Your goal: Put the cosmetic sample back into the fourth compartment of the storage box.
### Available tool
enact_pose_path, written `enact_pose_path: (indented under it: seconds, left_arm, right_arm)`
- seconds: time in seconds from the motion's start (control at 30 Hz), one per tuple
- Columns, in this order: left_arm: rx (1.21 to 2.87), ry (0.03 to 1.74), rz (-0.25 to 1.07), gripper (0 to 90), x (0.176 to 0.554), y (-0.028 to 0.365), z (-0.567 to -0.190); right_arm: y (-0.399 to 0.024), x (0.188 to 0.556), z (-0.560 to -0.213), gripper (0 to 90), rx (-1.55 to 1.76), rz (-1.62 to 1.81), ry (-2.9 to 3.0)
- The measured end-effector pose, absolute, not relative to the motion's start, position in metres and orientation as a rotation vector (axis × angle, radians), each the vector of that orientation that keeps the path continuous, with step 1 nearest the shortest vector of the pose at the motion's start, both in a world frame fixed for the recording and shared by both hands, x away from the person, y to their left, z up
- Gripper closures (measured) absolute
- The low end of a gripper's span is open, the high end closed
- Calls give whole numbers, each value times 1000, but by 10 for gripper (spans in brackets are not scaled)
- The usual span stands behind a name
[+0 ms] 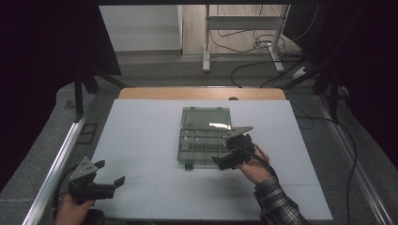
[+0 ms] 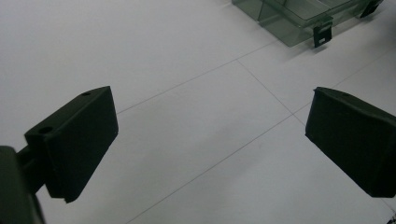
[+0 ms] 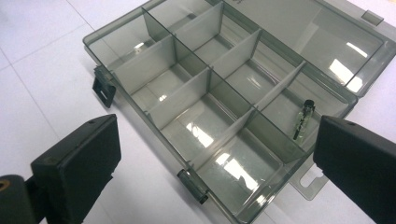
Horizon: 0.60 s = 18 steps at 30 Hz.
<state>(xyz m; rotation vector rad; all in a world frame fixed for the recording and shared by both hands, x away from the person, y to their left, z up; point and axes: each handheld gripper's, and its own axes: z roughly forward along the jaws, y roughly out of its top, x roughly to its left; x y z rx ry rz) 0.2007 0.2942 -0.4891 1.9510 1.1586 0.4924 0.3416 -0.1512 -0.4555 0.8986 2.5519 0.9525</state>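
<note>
A smoky clear plastic compartment box [image 1: 181, 152] lies open in the middle of the white table, its lid [image 1: 206, 117] folded back flat. In the right gripper view its dividers [image 3: 205, 88] form several cells, and one far right cell holds a small dark and green part [image 3: 302, 122]. My right gripper [image 1: 231, 151] hovers open over the box's front right corner; its jaws [image 3: 215, 154] frame the near cells with nothing between them. At the table's front left, my left gripper [image 1: 110, 172] is open over bare table [image 2: 210, 140], well apart from the box [image 2: 289, 28].
Two dark latches [image 3: 103, 91] hang from the box's front wall. The white table [image 1: 141, 136] is bordered by metal rails [image 1: 61, 154]. Beyond its wooden far edge, cables and a stand [image 1: 244, 28] are on the floor.
</note>
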Motion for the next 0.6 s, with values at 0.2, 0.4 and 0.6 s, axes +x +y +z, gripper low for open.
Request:
enact_pose_path:
  seconds: [0.2, 0.4, 0.6]
  left_arm:
    - [1949, 1159, 491, 28, 201, 294, -489]
    - [1950, 1159, 491, 28, 201, 294, -489]
    - [1949, 1159, 490, 28, 201, 294, -489]
  right_arm:
    - [-152, 335, -453, 10, 893, 964, 2555]
    - [-155, 327, -451, 11, 881, 984, 2538]
    - [-159, 321, -452, 8, 879, 980, 2532]
